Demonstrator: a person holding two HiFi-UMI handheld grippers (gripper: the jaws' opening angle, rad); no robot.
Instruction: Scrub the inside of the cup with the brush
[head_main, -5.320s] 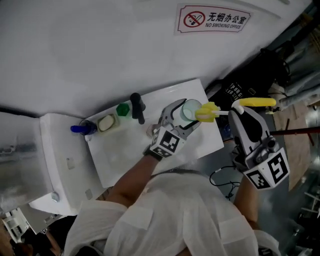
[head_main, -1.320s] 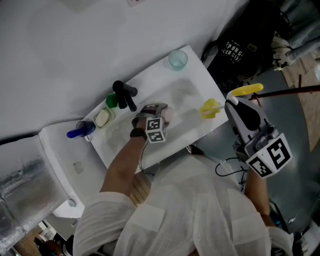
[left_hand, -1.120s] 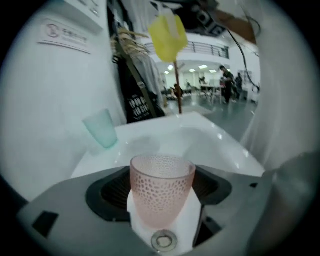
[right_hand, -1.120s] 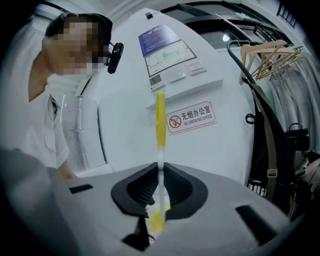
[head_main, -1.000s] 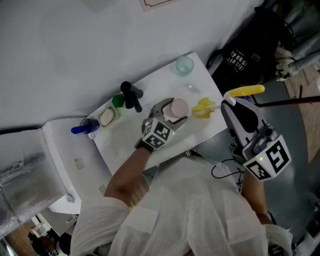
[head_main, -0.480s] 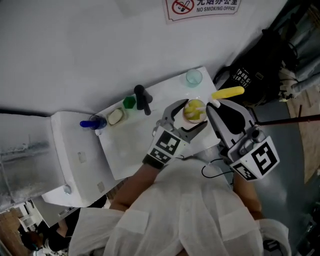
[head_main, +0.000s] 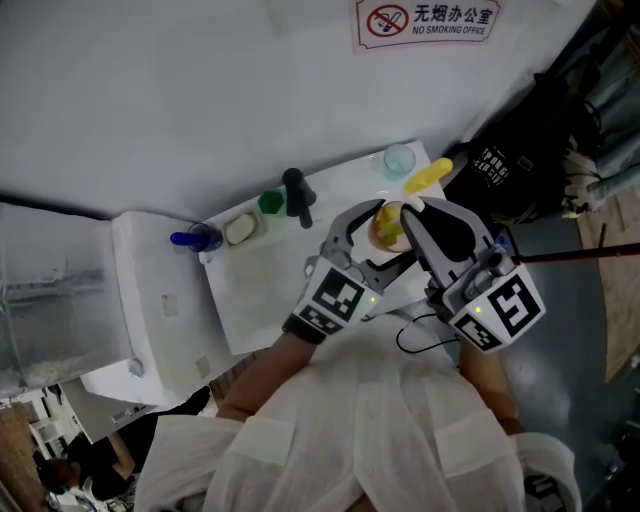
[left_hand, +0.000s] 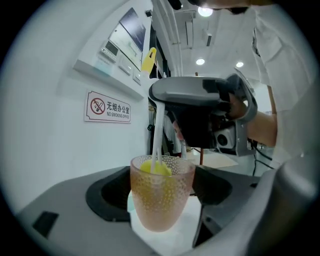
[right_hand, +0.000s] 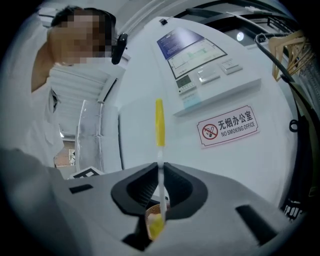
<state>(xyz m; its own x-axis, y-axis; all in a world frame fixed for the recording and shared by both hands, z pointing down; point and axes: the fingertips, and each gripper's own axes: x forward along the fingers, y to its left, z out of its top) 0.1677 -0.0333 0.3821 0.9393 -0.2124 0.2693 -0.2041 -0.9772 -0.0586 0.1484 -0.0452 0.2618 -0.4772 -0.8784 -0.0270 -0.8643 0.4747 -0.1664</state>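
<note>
Reaching below cup (left_hand: 161, 200) rim: brush (left_hand: 157, 145) head.

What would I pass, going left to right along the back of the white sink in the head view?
Blue thing → soap → green thing → black tap → clear cup.
</note>
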